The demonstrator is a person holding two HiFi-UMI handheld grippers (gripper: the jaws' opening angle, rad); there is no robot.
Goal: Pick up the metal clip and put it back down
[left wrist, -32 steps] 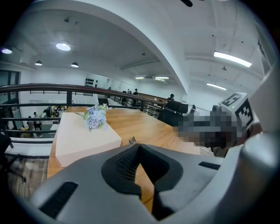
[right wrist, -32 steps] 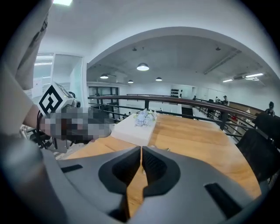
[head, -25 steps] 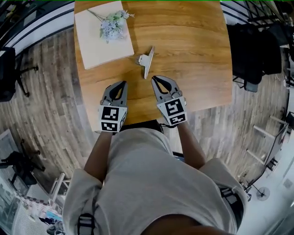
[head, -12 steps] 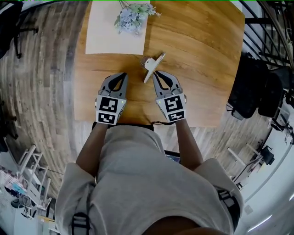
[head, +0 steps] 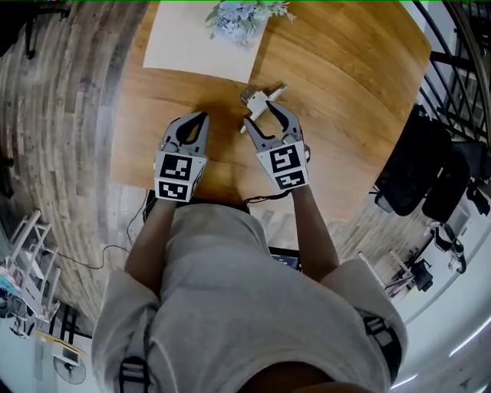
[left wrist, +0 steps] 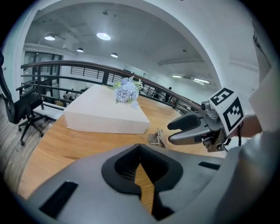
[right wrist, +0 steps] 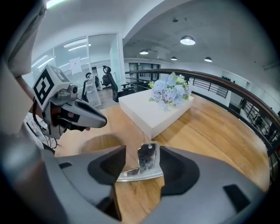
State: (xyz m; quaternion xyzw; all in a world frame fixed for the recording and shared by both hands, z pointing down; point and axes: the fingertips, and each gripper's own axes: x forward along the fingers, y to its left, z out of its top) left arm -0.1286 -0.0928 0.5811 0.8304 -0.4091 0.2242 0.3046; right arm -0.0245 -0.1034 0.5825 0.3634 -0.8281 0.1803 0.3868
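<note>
The metal clip (head: 259,97) lies on the wooden table (head: 345,69) just ahead of my right gripper (head: 263,113). That gripper's jaws are opening, and they stand apart on either side of the clip. In the right gripper view the clip (right wrist: 144,162) sits between the two jaws, its flat handle upright and its base on the wood. My left gripper (head: 199,119) rests to the left, shut, with nothing in it. The left gripper view shows the clip (left wrist: 156,138) in front of the right gripper (left wrist: 181,129).
A white box (head: 201,47) with a bunch of pale blue flowers (head: 244,14) stands at the far side of the table, close behind the clip. Table edges run near on the left and the right. Black chairs stand on the floor to the right.
My right gripper has moved forward up to the clip and its jaws have parted round it. The left gripper has kept its place. The head view has shifted.
</note>
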